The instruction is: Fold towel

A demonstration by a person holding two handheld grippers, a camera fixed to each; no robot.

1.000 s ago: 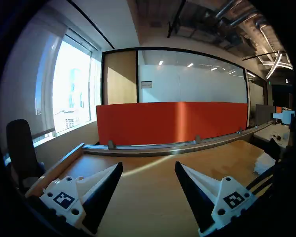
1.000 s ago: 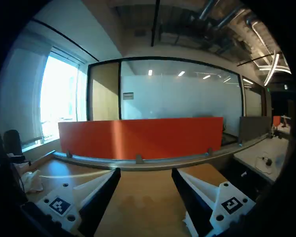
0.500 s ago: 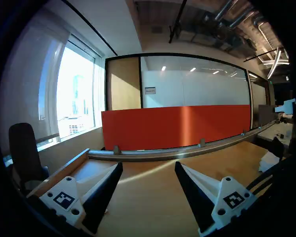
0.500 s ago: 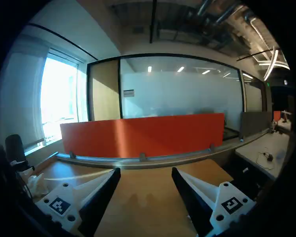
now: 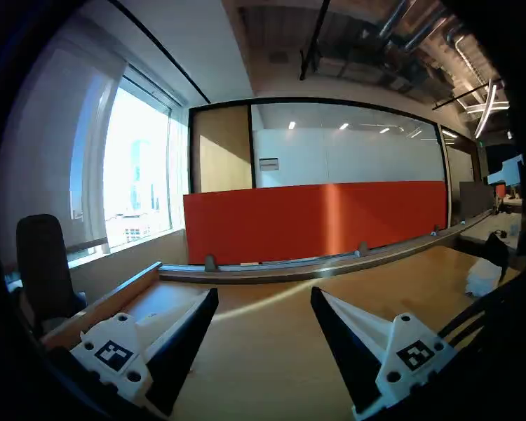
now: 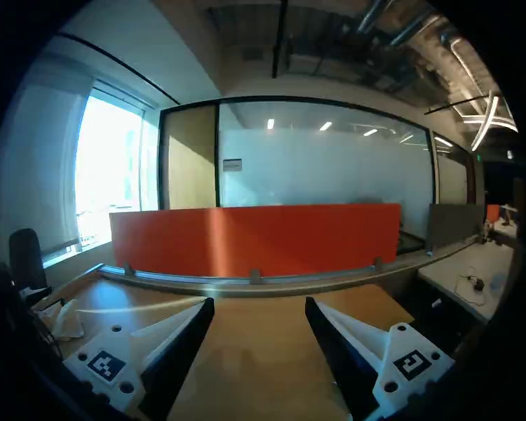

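Observation:
My left gripper [image 5: 263, 291] hangs open over a bare wooden desk [image 5: 263, 351], nothing between its fingers. At the far right edge of the left gripper view lies a crumpled white cloth [image 5: 483, 276], apparently the towel, with a dark part of something just behind it. My right gripper [image 6: 258, 302] is also open and empty above the same desk [image 6: 256, 358]. A crumpled white cloth [image 6: 64, 320] shows at the far left edge of the right gripper view. Both grippers stand well apart from the cloth.
An orange partition [image 5: 312, 217] with a metal rail [image 5: 298, 265] closes off the desk's far side. A black chair [image 5: 42, 266] stands by the bright window on the left. A white desk [image 6: 466, 270] with a cable lies to the right.
Both grippers have drifted slightly, still open. The white cloth has slid a little toward the edge in each view and sits a bit higher in the left gripper view.

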